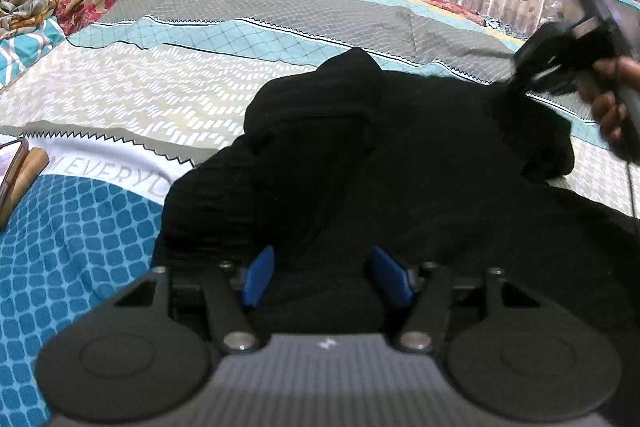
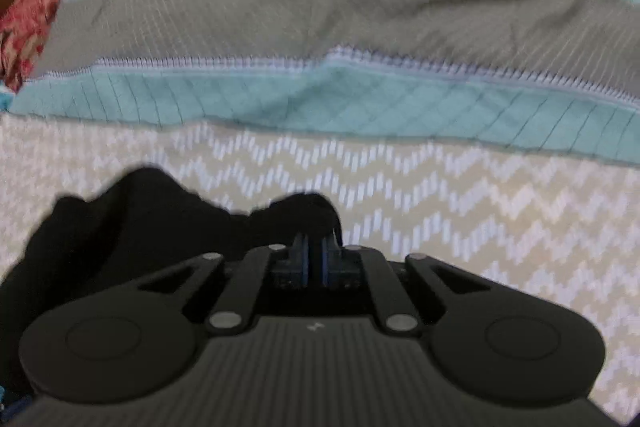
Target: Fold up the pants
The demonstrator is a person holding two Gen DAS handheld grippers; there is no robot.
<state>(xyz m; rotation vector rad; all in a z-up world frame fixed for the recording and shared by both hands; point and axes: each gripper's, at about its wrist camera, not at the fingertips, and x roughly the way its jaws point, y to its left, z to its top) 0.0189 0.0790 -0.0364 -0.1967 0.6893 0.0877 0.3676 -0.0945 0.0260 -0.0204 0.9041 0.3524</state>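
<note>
Pants (image 1: 360, 163), black, soft and limp, lie bunched mid-bed (image 1: 180, 95); best taken at an edge. Left gripper (image 1: 326, 277) stands apart over them; right gripper (image 2: 314, 261) clamps a fold.

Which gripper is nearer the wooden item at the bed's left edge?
Left. The left gripper sits over the black pants, with the wooden item off to its left; the right gripper is at the pants' far right end.

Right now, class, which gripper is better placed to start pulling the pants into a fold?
Right: the right gripper is already shut on an edge of the black pants. The left gripper is open over the cloth.
</note>
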